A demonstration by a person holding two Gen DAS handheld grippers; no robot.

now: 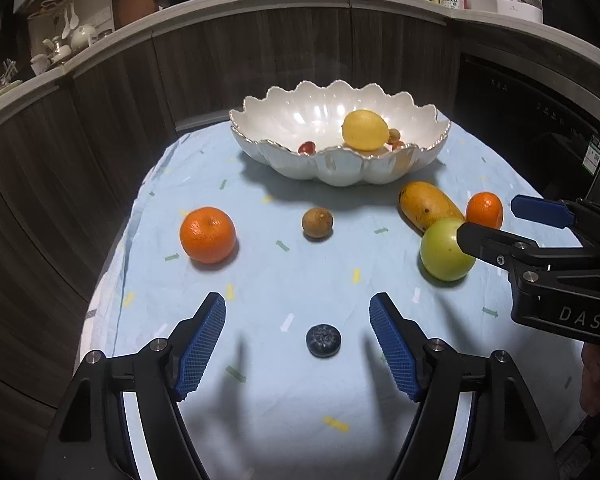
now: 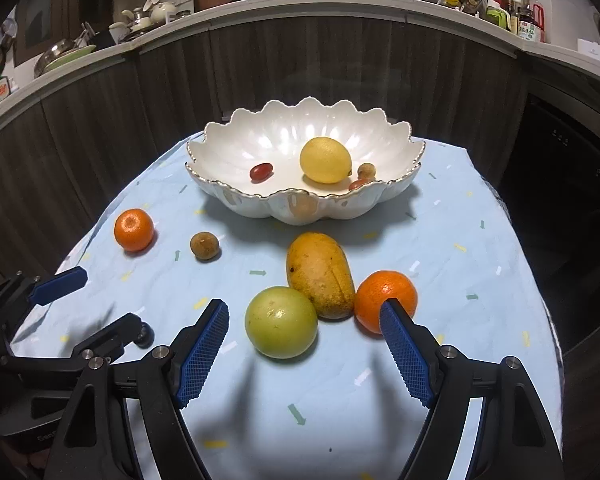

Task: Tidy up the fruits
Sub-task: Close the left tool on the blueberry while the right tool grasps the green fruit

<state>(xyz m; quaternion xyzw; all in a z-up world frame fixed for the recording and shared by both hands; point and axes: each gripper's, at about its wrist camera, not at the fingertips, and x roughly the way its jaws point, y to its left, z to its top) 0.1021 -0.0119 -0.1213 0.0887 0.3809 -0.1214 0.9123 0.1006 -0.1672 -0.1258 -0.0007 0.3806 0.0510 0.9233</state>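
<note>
Altogether six fruits dot the cloth (image 2: 440,240), four fill the bowl (image 2: 228,200); both grippers (image 1: 298,336) (image 2: 304,344) gape.

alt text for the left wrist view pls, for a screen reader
The open left tongs hover over a blueberry on a light blue tablecloth. Beyond lie an orange, a small brown fruit, a mango and a green apple; a scalloped white bowl holds a lemon. The open right tongs enter from the right.

glossy pearly ceramic bowl (image 2: 300,204); matt, creased cloth (image 2: 440,280); ribbed blue pads (image 2: 204,352); dark wood-grain cabinets (image 2: 160,120) at twelve o'clock.
</note>
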